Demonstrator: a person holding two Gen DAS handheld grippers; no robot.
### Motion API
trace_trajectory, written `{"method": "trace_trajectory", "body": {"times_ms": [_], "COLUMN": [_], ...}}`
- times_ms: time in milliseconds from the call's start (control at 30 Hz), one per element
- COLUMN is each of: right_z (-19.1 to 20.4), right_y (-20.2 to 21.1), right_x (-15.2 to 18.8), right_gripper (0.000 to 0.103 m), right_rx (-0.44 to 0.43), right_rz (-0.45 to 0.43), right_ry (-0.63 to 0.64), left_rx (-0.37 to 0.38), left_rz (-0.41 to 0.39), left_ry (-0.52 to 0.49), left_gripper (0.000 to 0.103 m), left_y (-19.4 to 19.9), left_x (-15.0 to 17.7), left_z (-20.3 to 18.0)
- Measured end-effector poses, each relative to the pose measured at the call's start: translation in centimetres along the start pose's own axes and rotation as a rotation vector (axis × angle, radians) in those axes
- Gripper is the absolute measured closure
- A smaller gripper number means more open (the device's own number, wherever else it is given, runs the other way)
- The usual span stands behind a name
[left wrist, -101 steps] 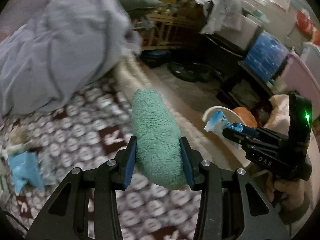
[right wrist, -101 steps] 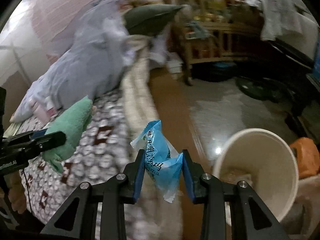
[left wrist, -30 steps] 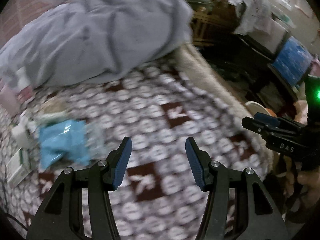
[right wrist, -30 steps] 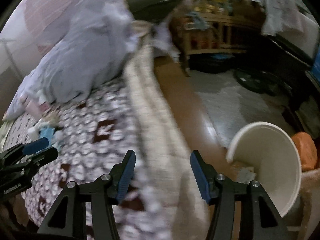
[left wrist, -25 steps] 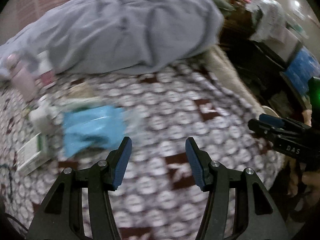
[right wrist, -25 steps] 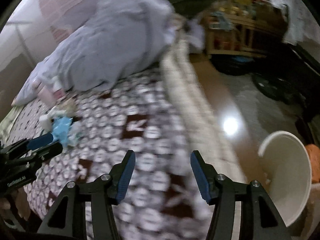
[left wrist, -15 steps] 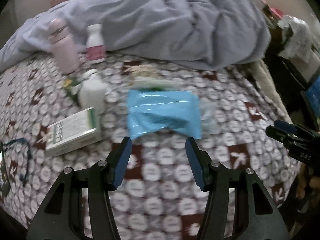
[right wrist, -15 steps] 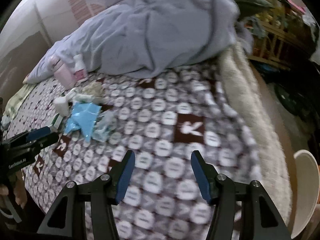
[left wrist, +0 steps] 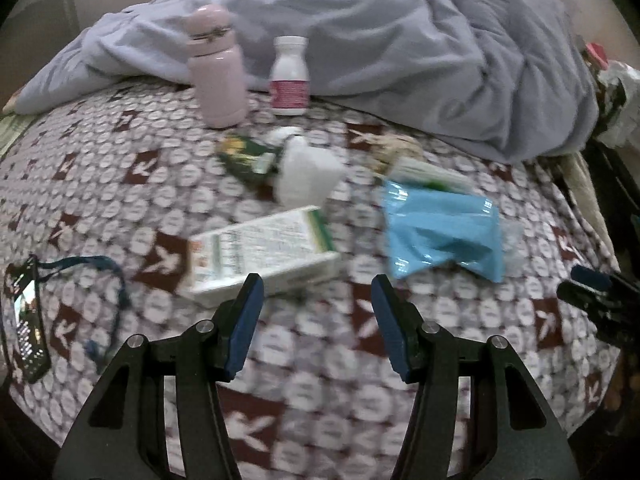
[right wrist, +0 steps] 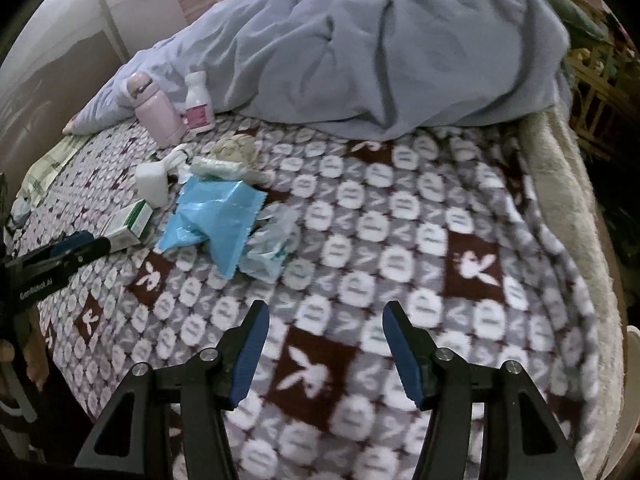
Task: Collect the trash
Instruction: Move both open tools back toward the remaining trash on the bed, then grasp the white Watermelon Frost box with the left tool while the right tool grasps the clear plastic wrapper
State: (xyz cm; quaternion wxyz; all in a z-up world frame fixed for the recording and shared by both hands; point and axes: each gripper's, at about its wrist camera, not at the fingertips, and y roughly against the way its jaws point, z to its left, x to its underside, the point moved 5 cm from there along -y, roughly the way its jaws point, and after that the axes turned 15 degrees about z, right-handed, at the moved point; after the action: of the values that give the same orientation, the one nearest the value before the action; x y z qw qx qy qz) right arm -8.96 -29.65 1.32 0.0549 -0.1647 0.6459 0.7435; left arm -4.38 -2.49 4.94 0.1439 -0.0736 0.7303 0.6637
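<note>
Both our left tongs (left wrist: 316,304) and right tongs (right wrist: 325,332) hang spread and empty; the blue wrapper (left wrist: 440,236) lies on the bed (right wrist: 400,240) — we risk snagging the blanket or the box (left wrist: 260,252) alongside.

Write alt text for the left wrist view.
The open, empty left claw hovers over a patterned blanket strewn with a white box, a blue plastic bag, a pink flask and a white bottle.
</note>
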Motion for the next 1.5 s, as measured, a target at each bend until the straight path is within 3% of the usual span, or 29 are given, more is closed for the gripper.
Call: {"method": "trace_trajectory", "body": {"times_ms": [300,500,633,767,867,1033,1200,1400,1500], "right_z": [3.4,3.8,1.3,-1.3,-2.4,-3.6,-3.4,-2.8,-2.7], "right_y": [-2.8,-5.2,-5.6,-5.4,-4.3,-3.2,-2.7,-2.8,-2.8], "right_x": [-1.3,-3.2,-6.3,-9.2,-9.5,-8.4,-7.1,-8.0,-8.2], "right_gripper": [0.046,0.046,0.046,0.046,0.046,0.046,0.039,0.038,0.038], "right_rx": [-0.006,0.056,0.095,0.049,0.060,0.063,0.026,-0.016,-0.031], "right_rz": [0.064,0.117,0.082,0.055,0.022,0.013,0.003,-0.017,-0.023], "right_ry": [0.085,0.111,0.032,-0.072,-0.100,-0.113,-0.082,-0.088,-0.098], "left_rx": [-0.095,-0.101,-0.068,0.009,0.115,0.195,0.271,0.296,0.308], "left_rz": [-0.026,0.058,0.114,0.172,0.217,0.273,0.262,0.198,0.181], "left_ry": [0.155,0.184,0.098,0.035,-0.015,-0.098,-0.079,-0.041,-0.020], "left_gripper": [0.049,0.049,0.049,0.049,0.049,0.049,0.049,0.048,0.040], "left_y": [-0.8,-4.1,-5.4,-5.6,-5.2,-4.5,-2.9,-1.0,-0.7], "left_x": [-4.2,-6.3,-5.8,-4.0,-2.2,1.0,2.0,0.9,0.2], "left_z": [9.1,12.0,11.0,9.6,8.1,5.2,4.0,2.9,1.8]}}
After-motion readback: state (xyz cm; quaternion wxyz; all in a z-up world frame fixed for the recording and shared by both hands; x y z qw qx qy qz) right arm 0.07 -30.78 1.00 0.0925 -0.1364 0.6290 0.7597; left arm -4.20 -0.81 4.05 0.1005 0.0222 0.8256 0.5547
